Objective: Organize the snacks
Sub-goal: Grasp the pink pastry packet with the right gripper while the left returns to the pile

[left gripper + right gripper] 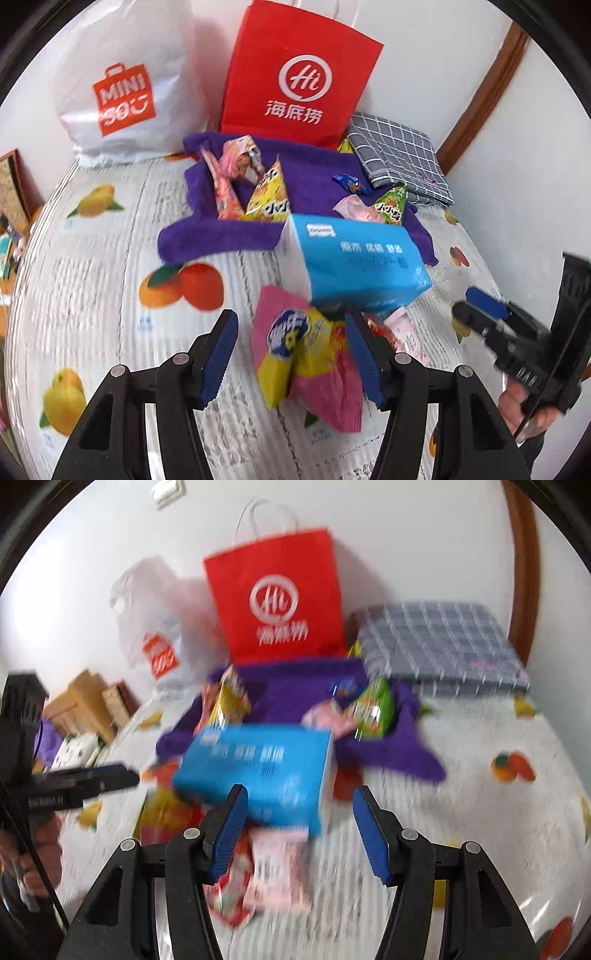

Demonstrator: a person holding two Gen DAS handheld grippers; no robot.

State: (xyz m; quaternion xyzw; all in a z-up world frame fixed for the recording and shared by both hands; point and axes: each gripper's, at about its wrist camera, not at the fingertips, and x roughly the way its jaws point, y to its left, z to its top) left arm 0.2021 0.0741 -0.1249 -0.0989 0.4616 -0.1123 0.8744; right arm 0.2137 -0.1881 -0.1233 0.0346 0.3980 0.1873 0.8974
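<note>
A yellow snack packet (295,354) lies on a pink wrapper between the parted fingers of my left gripper (291,354), which grips nothing. Just beyond sits a blue tissue box (354,266). My right gripper (299,830) is spread too, empty. More snacks (266,192) rest on the purple towel (314,170).

Red paper bag (301,74), white plastic bag (125,85), and checked cloth (400,158) line the wall.

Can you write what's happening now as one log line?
left gripper: open, over yellow snack pack | right gripper: open, empty | blue tissue box: on table
</note>
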